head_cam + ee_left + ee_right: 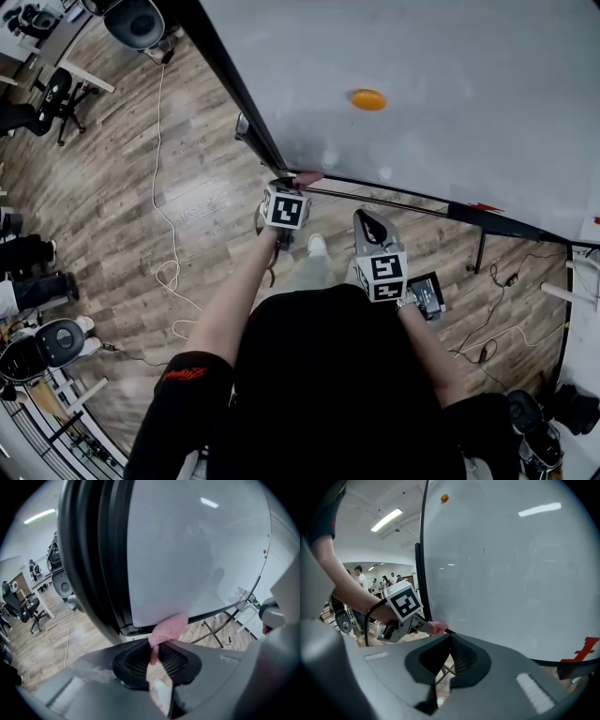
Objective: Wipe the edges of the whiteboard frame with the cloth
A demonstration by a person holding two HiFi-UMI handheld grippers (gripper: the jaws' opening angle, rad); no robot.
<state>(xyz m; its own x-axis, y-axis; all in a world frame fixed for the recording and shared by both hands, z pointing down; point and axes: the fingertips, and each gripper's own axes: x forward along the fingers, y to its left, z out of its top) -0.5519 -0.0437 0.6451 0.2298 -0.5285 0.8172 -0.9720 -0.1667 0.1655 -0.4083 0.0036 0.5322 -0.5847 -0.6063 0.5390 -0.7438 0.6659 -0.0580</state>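
The whiteboard [450, 84] fills the upper right, held in a black frame [239, 89]. A pink cloth [307, 178] is pressed on the frame's lower left corner. My left gripper [294, 186] is shut on that cloth. In the left gripper view the cloth [169, 626] bunches out between the left gripper's [154, 649] jaws and touches the frame's bottom rail [140, 631]. My right gripper [367, 218] hangs lower, off the board, with its jaws together and nothing held. The right gripper view shows the right gripper [450, 637], the left gripper [405, 620] and the cloth [437, 627] at the corner.
An orange magnet [367, 99] sticks on the board. A red mark [483, 207] sits near the bottom rail. Stand legs [480, 253] and cables [169, 234] lie on the wooden floor. Office chairs [56, 94] stand at the left, and people [358, 578] stand far off.
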